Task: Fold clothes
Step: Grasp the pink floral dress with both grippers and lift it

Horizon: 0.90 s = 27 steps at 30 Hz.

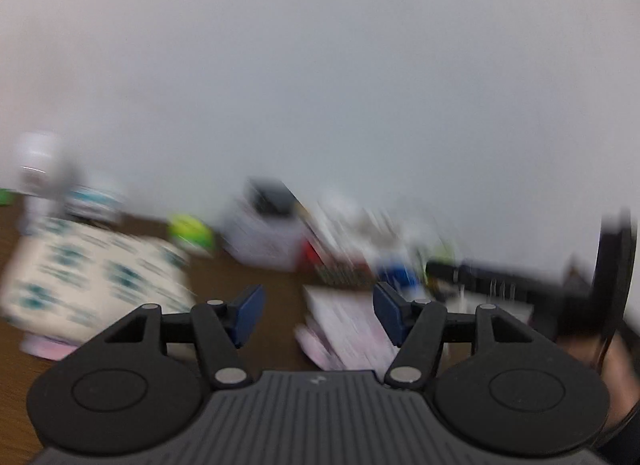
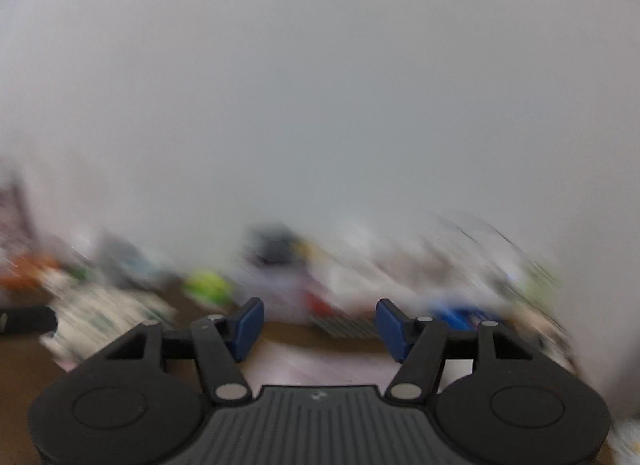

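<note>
Both views are smeared by motion blur. My left gripper is open above a brown table, nothing between its blue pads. A folded cream cloth with teal print lies at the left on something pink. A pale pink folded cloth lies just ahead, between and under the fingers. My right gripper is open too and holds nothing. A pale pink cloth shows below its fingers, and the cream printed cloth is at the left.
Blurred clutter lines the back of the table against a white wall: a lime green object, a white box, books or boxes, a white bottle. The other gripper's black body and a hand are at right.
</note>
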Each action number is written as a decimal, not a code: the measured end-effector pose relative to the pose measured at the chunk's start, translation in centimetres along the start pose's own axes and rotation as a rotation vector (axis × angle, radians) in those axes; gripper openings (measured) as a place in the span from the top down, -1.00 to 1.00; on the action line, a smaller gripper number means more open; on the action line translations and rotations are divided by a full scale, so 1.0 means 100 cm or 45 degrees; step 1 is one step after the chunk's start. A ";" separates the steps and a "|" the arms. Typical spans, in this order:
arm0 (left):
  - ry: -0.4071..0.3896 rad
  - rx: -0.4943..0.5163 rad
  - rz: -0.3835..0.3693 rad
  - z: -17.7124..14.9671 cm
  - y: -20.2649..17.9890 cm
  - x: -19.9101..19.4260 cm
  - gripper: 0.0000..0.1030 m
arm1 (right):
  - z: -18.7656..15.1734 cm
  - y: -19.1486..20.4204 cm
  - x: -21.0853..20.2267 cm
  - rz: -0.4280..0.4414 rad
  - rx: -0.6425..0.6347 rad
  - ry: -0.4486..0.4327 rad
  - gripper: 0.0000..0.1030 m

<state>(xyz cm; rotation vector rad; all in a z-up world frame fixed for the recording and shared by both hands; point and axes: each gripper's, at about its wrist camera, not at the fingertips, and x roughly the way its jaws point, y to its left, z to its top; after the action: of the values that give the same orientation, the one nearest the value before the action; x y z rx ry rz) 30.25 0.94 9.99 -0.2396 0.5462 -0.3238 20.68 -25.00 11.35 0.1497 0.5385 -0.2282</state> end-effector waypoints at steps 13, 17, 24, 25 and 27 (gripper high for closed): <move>0.222 -0.179 0.058 -0.020 -0.021 0.071 0.95 | -0.056 -0.091 0.041 0.160 0.412 0.300 0.92; -0.002 -0.100 -0.018 0.017 -0.055 -0.030 0.96 | -0.031 -0.077 -0.050 0.315 0.344 0.096 0.93; -0.415 0.033 -0.199 0.054 -0.127 -0.269 0.95 | 0.019 -0.040 -0.266 0.586 0.203 -0.337 0.93; -0.451 0.045 -0.208 0.048 -0.133 -0.295 0.95 | 0.019 -0.031 -0.291 0.596 0.171 -0.375 0.93; -0.488 0.066 -0.206 0.029 -0.142 -0.338 0.95 | 0.018 -0.014 -0.339 0.615 0.106 -0.452 0.93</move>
<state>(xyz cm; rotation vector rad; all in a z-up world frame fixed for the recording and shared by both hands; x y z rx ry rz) 1.21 0.46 32.60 -0.2886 0.1400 -0.4362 -7.05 -20.80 30.47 0.3074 0.1288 0.1935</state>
